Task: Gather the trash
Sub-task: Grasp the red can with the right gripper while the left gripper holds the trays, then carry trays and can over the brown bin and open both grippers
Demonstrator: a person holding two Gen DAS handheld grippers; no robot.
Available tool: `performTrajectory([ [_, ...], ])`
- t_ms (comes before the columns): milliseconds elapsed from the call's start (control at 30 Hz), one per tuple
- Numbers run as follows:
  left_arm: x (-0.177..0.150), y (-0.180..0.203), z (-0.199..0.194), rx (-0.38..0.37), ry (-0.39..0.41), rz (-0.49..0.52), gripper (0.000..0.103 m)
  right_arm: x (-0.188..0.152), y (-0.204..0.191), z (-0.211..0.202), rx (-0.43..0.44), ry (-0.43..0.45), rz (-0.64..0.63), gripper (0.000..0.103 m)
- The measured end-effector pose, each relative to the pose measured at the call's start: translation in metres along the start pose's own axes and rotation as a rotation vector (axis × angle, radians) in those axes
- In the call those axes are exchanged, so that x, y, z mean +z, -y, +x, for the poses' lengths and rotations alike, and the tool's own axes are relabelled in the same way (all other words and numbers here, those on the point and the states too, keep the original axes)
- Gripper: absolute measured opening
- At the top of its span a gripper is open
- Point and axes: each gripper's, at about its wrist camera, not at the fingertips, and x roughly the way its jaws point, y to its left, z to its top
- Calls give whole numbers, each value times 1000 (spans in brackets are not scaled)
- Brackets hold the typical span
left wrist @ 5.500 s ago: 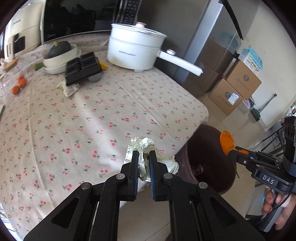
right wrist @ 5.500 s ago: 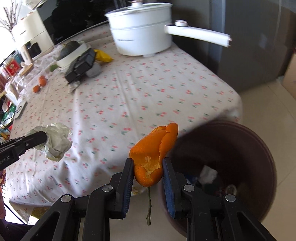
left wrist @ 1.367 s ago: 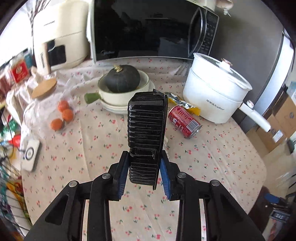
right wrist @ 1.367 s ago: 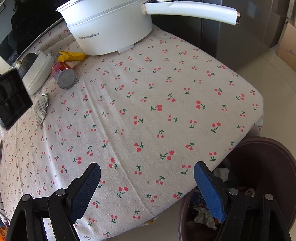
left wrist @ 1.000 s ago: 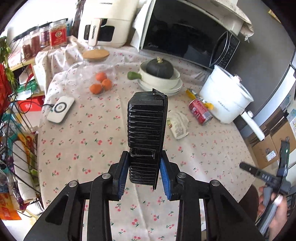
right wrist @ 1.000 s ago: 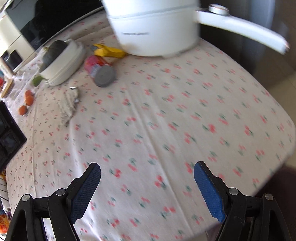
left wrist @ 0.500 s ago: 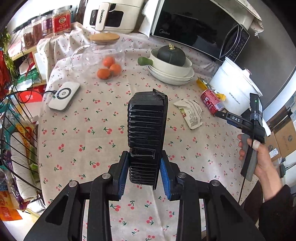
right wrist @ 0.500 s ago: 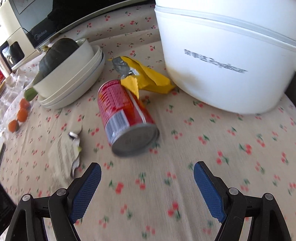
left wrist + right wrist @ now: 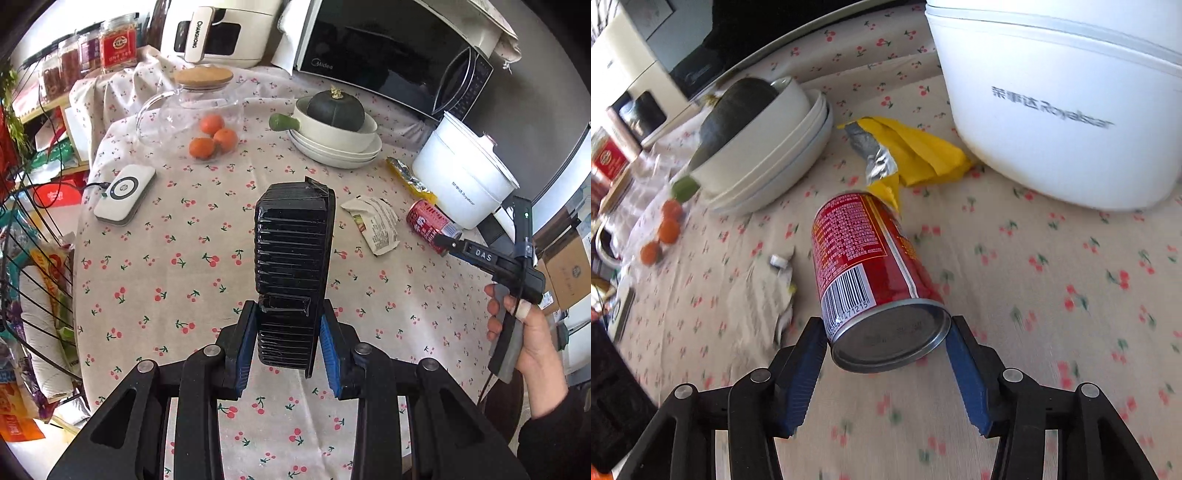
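Observation:
My left gripper (image 9: 288, 321) is shut on a ribbed black plastic tray (image 9: 293, 258), held upright above the cherry-print tablecloth (image 9: 184, 280). A red can (image 9: 864, 254) lies on its side near the white pot. My right gripper (image 9: 886, 323) has the can's base end between its jaws, which are closing, and both pads touch the can's sides. In the left wrist view the right gripper (image 9: 441, 240), held by a hand (image 9: 532, 339), reaches the red can (image 9: 428, 223). A white wrapper (image 9: 375, 225) and a yellow foil wrapper (image 9: 912, 147) lie close by.
A white electric pot (image 9: 465, 177) stands right behind the can. Stacked bowls with a dark squash (image 9: 336, 110), a glass jar (image 9: 192, 107) with oranges, a white charger pad (image 9: 123, 192) and a microwave (image 9: 388, 48) fill the far side. A wire rack (image 9: 33, 295) stands at left.
My right gripper moved in over the table to the red can and its jaws narrowed around the can's end. The left gripper keeps holding the black tray in place.

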Motion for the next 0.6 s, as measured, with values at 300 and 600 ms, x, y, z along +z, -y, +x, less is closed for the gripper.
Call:
performTrajectory([
  [300, -15, 23, -10, -87, -19, 24, 34, -76, 1, -93, -79, -33, -28, 57],
  [600, -40, 74, -18, -188, -53, 112, 35, -141, 15, -162, -165, -56, 34, 57],
])
